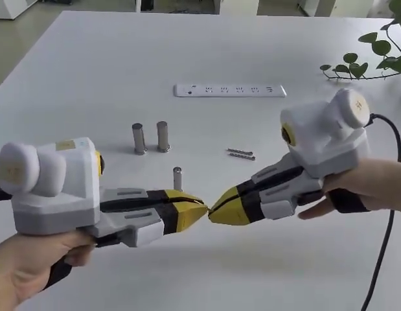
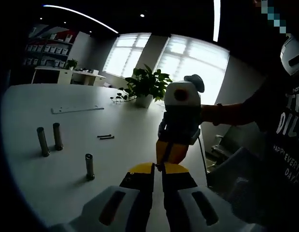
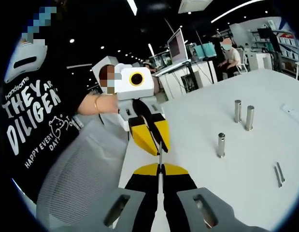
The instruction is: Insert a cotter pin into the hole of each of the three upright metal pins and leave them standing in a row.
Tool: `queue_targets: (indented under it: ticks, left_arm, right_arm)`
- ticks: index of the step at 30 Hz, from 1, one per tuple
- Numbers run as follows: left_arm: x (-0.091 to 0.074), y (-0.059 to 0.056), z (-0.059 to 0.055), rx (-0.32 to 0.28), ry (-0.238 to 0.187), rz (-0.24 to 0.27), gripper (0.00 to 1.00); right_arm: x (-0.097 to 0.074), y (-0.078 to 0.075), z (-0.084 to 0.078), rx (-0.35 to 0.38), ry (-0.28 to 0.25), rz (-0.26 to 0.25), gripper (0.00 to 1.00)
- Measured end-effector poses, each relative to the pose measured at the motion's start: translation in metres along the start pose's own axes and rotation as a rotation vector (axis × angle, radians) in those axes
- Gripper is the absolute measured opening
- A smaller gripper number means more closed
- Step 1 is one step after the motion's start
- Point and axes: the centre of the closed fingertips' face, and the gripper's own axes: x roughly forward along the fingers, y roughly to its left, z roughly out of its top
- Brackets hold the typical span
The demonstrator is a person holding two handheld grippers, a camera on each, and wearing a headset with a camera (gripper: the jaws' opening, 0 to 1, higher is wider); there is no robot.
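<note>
Left tongs (image 1: 200, 208), right tongs (image 1: 213, 211) tip-to-tip, cotter pin (image 3: 160, 153) between; open tabletop (image 1: 206, 272) around.

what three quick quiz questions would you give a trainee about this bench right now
1. True or false: the three metal pins stand in one straight row.
2. How many cotter pins lie loose on the table?
3. What bridges the tips of the left tool and right tool? A) a third cotter pin B) a metal pin C) a cable
Key: 1 false, one stands apart in front; 2 two; 3 A.
</note>
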Motion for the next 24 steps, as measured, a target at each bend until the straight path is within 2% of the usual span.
queue_targets:
  ticks: [1, 6, 9, 10, 12, 15, 17, 19, 20, 23, 24]
  left_arm:
    - [0.0, 0.004, 0.001, 0.012, -0.003, 0.02, 0.05]
    - [-0.004, 0.019, 0.002, 0.08, 0.004, 0.1, 0.12]
    - [-0.007, 0.029, 0.004, 0.097, -0.003, 0.147, 0.14]
    - [-0.009, 0.037, 0.004, 0.12, 0.002, 0.185, 0.14]
    - [-0.01, 0.043, 0.002, 0.143, 0.017, 0.218, 0.14]
    - [-0.013, 0.058, -0.002, 0.195, 0.045, 0.301, 0.14]
    - [-0.012, 0.066, -0.004, 0.207, 0.055, 0.345, 0.13]
    - [-0.01, 0.073, -0.007, 0.19, 0.054, 0.374, 0.13]
    - [-0.009, 0.076, -0.008, 0.19, 0.055, 0.383, 0.13]
    - [-0.008, 0.089, -0.011, 0.22, 0.078, 0.45, 0.13]
    - [-0.006, 0.09, -0.012, 0.221, 0.081, 0.455, 0.13]
  right_arm:
    - [-0.001, -0.004, -0.002, -0.011, 0.018, -0.017, 0.0]
    - [-0.003, -0.017, 0.002, -0.036, 0.03, -0.065, 0.0]
    - [-0.005, -0.03, 0.005, -0.051, 0.041, -0.107, 0.0]
    - [-0.005, -0.033, 0.006, -0.056, 0.049, -0.12, 0.0]
    - [-0.006, -0.039, 0.006, -0.069, 0.064, -0.138, 0.0]
    - [-0.006, -0.049, 0.005, -0.087, 0.094, -0.17, 0.0]
    - [-0.005, -0.056, 0.001, -0.107, 0.125, -0.194, 0.0]
    - [-0.005, -0.064, -0.002, -0.119, 0.151, -0.222, 0.0]
    - [-0.004, -0.066, -0.003, -0.126, 0.16, -0.224, 0.0]
    - [-0.003, -0.072, -0.003, -0.129, 0.178, -0.239, 0.0]
    - [-0.004, -0.075, -0.005, -0.133, 0.193, -0.248, 0.0]
